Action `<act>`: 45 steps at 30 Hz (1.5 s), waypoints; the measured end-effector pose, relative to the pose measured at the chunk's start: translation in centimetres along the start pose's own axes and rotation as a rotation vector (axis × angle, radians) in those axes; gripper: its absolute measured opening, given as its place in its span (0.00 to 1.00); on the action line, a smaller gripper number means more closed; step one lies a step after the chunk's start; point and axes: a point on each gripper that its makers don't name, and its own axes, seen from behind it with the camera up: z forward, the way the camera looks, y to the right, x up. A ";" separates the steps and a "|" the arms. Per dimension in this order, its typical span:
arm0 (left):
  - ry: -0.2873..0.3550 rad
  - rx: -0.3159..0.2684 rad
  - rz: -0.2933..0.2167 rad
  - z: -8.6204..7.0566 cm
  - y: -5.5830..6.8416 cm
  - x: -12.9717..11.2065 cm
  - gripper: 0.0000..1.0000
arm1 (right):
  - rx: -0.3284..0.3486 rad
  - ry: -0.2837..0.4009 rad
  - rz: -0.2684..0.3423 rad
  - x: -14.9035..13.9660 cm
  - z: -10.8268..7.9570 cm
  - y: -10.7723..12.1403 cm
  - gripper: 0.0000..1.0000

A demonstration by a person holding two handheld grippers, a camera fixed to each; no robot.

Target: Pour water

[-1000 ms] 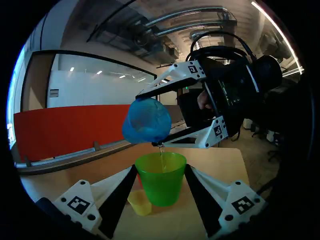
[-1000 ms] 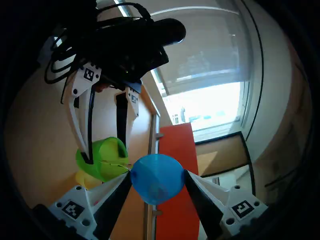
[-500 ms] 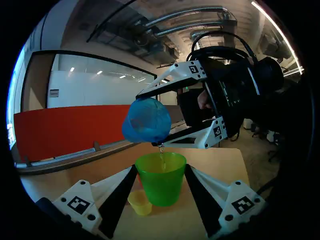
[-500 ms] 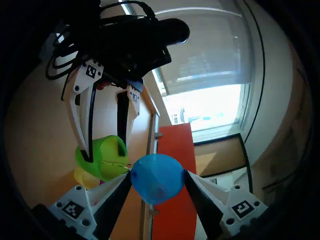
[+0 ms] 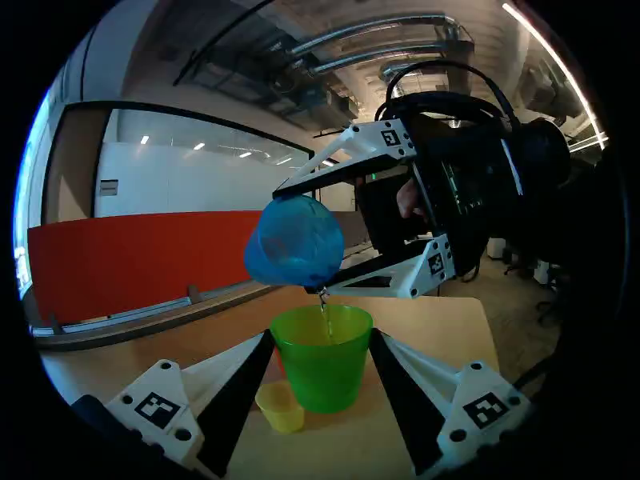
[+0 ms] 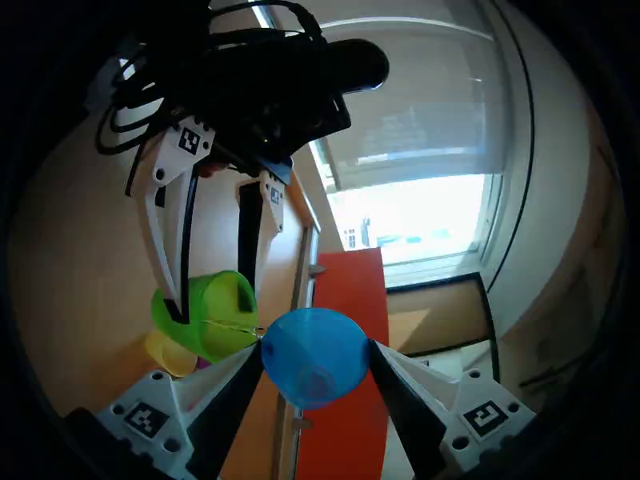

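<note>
Pour in progress. Right gripper [image 6: 314, 346]: both fingers closed against the sides of the blue cup [image 6: 314, 356], no gap seen at either pad — firm hold. In the left gripper view the blue cup is tipped well over, mouth turned down and to the near side, hanging directly above the green cup [image 5: 322, 364] without touching it. A thin stream of water [image 5: 323, 308] runs from the blue cup's lowest lip into the green cup's open mouth. Left gripper [image 5: 321, 340]: fingers narrowed onto the green cup, one pad on each side just below the rim, both in contact. The green cup is upright on the light wooden table [image 5: 432, 320]. A small yellow cup [image 5: 280, 404] stands just beside the green cup's base on its left, nearer the camera, mouth up; whether the two touch cannot be told. A hand [image 5: 408, 200] shows behind the right gripper's black body, at the far right. Far left, beyond the table edge — a red panel [image 5: 120, 256] under a glass wall. The water level in the green cup cannot be read.
</note>
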 end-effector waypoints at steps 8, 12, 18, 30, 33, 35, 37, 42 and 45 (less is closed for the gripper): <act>0.000 0.001 0.002 0.0 0.0 0.0 0.87 | -0.004 -0.003 -0.024 0.4 0.0 0.1 0.93; 0.001 0.000 0.003 0.0 0.1 0.1 0.87 | -0.006 -0.003 -0.033 0.6 -0.1 0.2 0.93; 0.002 0.000 0.003 0.0 0.0 0.0 0.87 | -0.012 -0.006 -0.048 0.7 -0.1 0.4 0.93; 0.001 0.002 0.005 0.0 -0.1 0.0 0.87 | -0.025 -0.004 -0.068 1.0 -0.2 0.5 0.93; 0.002 0.000 0.005 0.0 -0.1 0.1 0.87 | -0.028 -0.005 -0.078 1.0 -0.2 0.5 0.93; 0.003 0.000 0.005 0.0 0.0 0.2 0.87 | -0.027 -0.007 -0.083 1.0 -0.2 0.4 0.93; 0.005 0.000 0.005 0.0 0.0 0.3 0.87 | -0.026 -0.008 -0.089 1.1 -0.2 0.4 0.93; 0.005 0.000 0.006 0.0 0.0 0.4 0.87 | -0.028 -0.012 -0.101 1.1 -0.3 0.2 0.93; 0.006 0.000 0.007 0.0 0.0 0.4 0.87 | -0.029 -0.015 -0.109 1.1 -0.3 0.2 0.93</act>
